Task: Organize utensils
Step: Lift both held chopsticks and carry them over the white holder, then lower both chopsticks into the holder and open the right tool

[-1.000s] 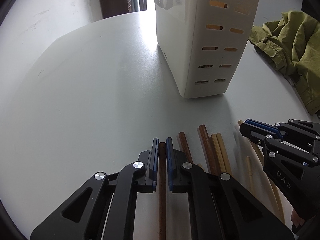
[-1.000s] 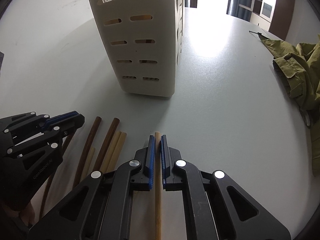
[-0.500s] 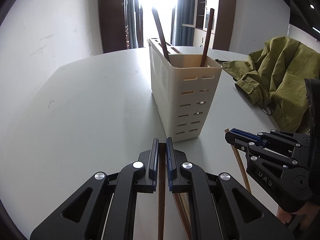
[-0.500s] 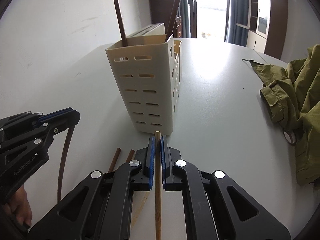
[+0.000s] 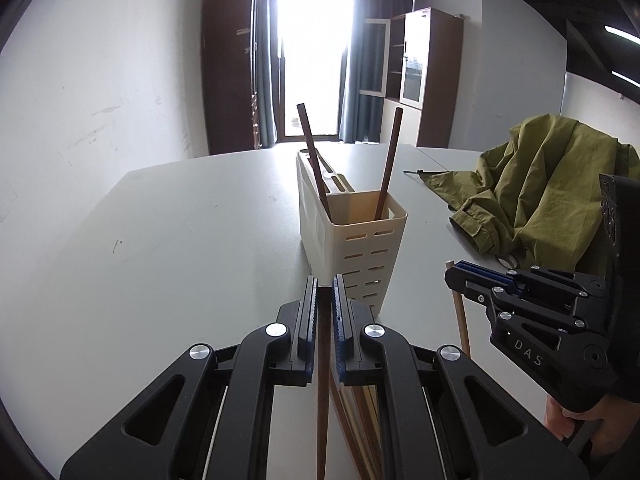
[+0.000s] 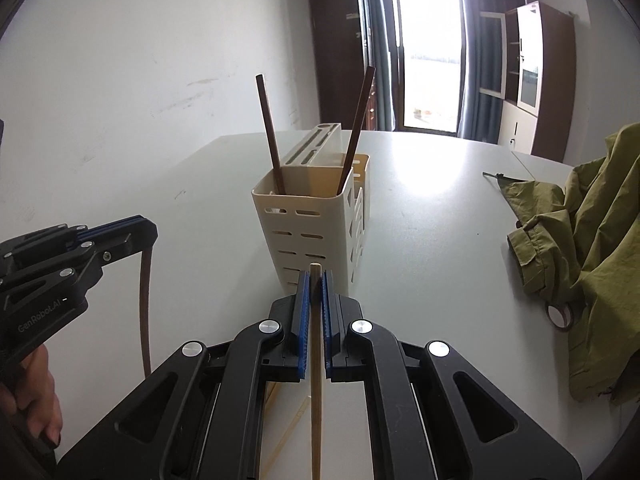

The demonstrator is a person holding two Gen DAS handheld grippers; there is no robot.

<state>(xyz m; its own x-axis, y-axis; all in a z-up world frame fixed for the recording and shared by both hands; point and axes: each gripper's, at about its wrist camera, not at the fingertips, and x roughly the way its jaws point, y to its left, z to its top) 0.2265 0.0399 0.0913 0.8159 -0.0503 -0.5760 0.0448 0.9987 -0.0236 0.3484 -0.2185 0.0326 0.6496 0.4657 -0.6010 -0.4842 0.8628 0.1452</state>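
Observation:
A cream slotted utensil holder (image 5: 362, 248) (image 6: 316, 236) stands on the white table with two dark brown chopsticks (image 5: 386, 164) (image 6: 269, 132) leaning in it. My left gripper (image 5: 324, 292) is shut on a dark brown chopstick (image 5: 323, 400), lifted in front of the holder; it shows at the left of the right wrist view (image 6: 132, 232). My right gripper (image 6: 316, 284) is shut on a light wooden chopstick (image 6: 316, 400), also raised before the holder; it shows at the right of the left wrist view (image 5: 464, 276). Several more chopsticks (image 5: 360, 420) lie on the table below.
An olive-green jacket (image 5: 552, 184) (image 6: 592, 248) lies on the table's right side. A tape roll (image 6: 560, 314) sits by its edge. Walls, a bright window and cabinets stand beyond the table's far edge.
Both grippers rose from the table with their chopsticks and tilted up, so the holder's top and the room came into view. Both stayed shut.

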